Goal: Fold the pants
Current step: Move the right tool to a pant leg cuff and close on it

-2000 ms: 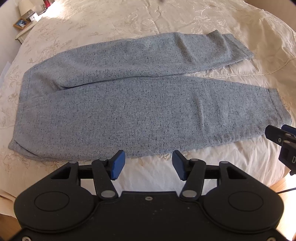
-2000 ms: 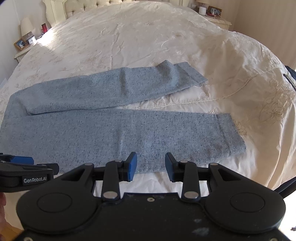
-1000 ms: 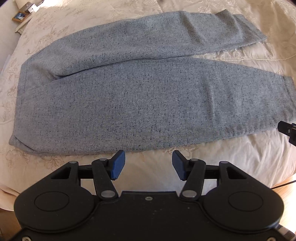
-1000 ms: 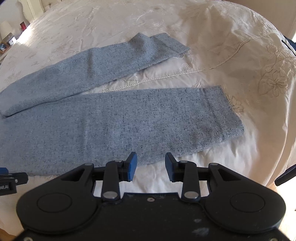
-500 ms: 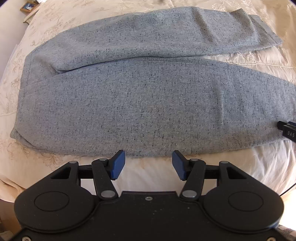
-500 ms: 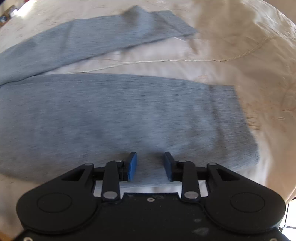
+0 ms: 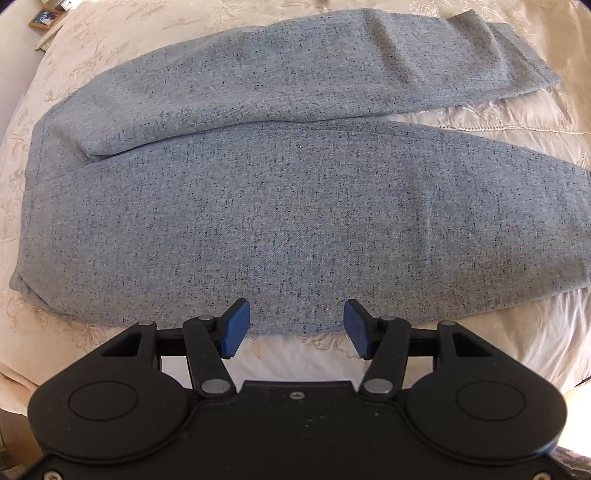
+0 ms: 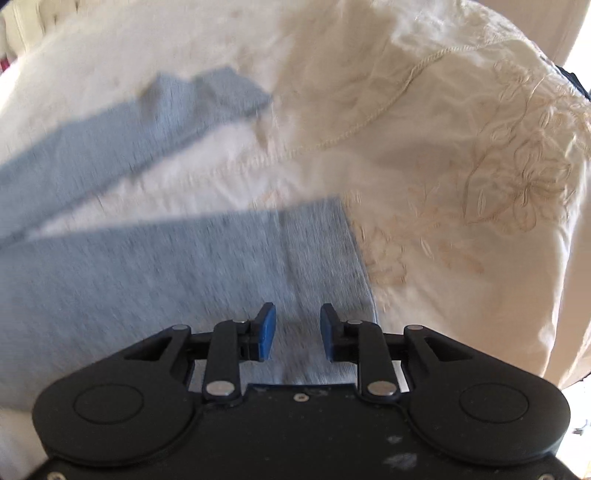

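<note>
Grey-blue speckled pants (image 7: 295, 206) lie flat across the bed, waistband at the left and both legs running right. My left gripper (image 7: 297, 328) stands open and empty, pointing steeply down at the near edge of the near leg. In the blurred right wrist view, the pants (image 8: 166, 280) show both leg ends. The near leg's hem (image 8: 325, 251) lies just ahead of my right gripper (image 8: 297, 332). Its jaws are closing, with a clear gap and fabric below them, and nothing is pinched.
A cream embroidered bedspread (image 8: 443, 184) covers the bed, with a corded seam (image 8: 369, 125) running past the leg ends. The bed's near edge (image 7: 517, 354) drops away just below the pants. A small framed picture (image 7: 44, 18) stands off the bed at the far left.
Both grippers have come lower and closer to the pants. The right one has swept right to the near leg's hem and its jaws have narrowed. The left jaws keep their width.
</note>
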The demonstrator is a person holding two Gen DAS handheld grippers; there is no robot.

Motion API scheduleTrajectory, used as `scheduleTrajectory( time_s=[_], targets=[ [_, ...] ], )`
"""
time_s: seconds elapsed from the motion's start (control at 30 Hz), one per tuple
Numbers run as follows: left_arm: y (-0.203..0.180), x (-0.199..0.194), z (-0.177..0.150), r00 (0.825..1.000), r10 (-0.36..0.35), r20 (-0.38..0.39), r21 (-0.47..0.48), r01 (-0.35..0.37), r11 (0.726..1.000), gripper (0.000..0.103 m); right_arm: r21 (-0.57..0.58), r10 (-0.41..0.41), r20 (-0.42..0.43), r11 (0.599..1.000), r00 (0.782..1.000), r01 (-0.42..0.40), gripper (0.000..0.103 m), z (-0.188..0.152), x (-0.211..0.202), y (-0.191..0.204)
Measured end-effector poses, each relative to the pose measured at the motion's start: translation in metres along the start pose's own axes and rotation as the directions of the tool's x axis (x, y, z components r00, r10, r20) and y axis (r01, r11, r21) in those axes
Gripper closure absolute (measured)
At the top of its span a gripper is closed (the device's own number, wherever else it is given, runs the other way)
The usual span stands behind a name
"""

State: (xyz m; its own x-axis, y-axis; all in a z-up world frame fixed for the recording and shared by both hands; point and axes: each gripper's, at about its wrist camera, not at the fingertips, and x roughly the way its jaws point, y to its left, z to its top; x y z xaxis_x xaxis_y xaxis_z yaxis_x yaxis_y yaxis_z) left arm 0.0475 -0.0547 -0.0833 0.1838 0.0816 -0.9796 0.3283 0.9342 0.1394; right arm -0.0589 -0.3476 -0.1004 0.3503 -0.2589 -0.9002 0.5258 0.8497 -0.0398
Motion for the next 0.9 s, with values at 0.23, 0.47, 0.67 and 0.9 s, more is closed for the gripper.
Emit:
scheduleTrajectory(
  time_s=[0.23, 0.47, 0.67, 0.9],
  targets=[
    [-0.002, -0.003, 0.000, 1.000, 0.008, 0.004, -0.003, -0.008, 1.000, 0.042, 0.046, -0.070, 0.016, 0.997, 0.997, 0.069, 0.070, 0.041, 0.038, -0.023],
    [0.009, -0.005, 0.001, 0.999, 0.033, 0.023, -0.037, -0.033, 0.999, 0.042, 0.020, -0.036, 0.000, 0.999, 0.999, 0.035, 0.070, 0.062, 0.061, -0.028],
    [0.039, -0.001, 0.027, 0.995, 0.079, 0.067, -0.106, -0.072, 0.992, 0.042, 0.055, -0.016, 0.053, 0.998, 0.998, 0.013, 0.070, 0.085, 0.038, -0.011],
    [0.084, 0.017, 0.075, 0.981, 0.144, 0.128, -0.155, -0.123, 0.980, 0.042, 0.036, 0.064, 0.094, 0.997, 0.993, -0.067, 0.070, 0.111, 0.019, 0.030]
  ],
)
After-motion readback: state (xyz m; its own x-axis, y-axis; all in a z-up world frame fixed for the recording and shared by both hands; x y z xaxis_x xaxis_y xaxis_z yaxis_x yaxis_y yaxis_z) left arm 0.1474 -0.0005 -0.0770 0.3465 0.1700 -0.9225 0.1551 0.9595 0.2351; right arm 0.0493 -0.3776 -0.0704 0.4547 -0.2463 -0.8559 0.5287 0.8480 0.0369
